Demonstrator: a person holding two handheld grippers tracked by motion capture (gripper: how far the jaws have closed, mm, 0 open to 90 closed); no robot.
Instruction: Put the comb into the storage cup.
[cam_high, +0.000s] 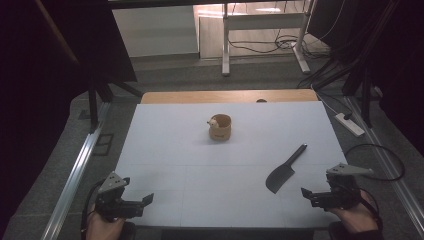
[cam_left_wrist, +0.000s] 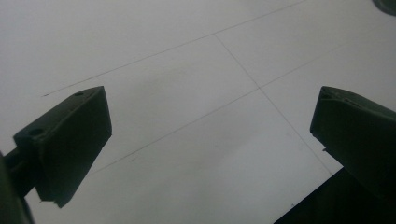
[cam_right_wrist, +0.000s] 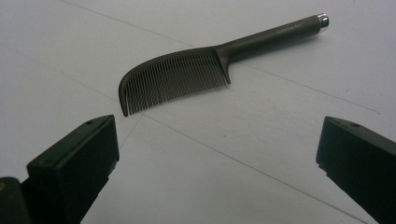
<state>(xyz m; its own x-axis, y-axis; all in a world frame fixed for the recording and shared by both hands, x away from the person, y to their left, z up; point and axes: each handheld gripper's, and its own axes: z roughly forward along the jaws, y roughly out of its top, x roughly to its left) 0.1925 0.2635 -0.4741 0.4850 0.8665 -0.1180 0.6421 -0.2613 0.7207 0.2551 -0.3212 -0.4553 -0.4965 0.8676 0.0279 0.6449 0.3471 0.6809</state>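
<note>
A black comb (cam_high: 285, 171) with a long handle lies flat on the white table top (cam_high: 200, 165) at the right. In the right gripper view the comb (cam_right_wrist: 187, 74) lies just beyond the jaws, teeth toward them. My right gripper (cam_high: 306, 194) rests at the table's front right corner, open and empty, a little nearer than the comb. At the front left corner my left gripper (cam_high: 148, 200) is open as well, with only bare table (cam_left_wrist: 205, 116) between its jaws. A small wooden cup (cam_high: 220, 127) with a pale object at its rim stands at mid-table toward the far side.
The table's front edge runs just under both hands. A wooden strip (cam_high: 230, 96) borders the far edge. On the floor beyond lie cables and a power strip (cam_high: 350, 124), and a white desk frame (cam_high: 260, 35) stands farther back.
</note>
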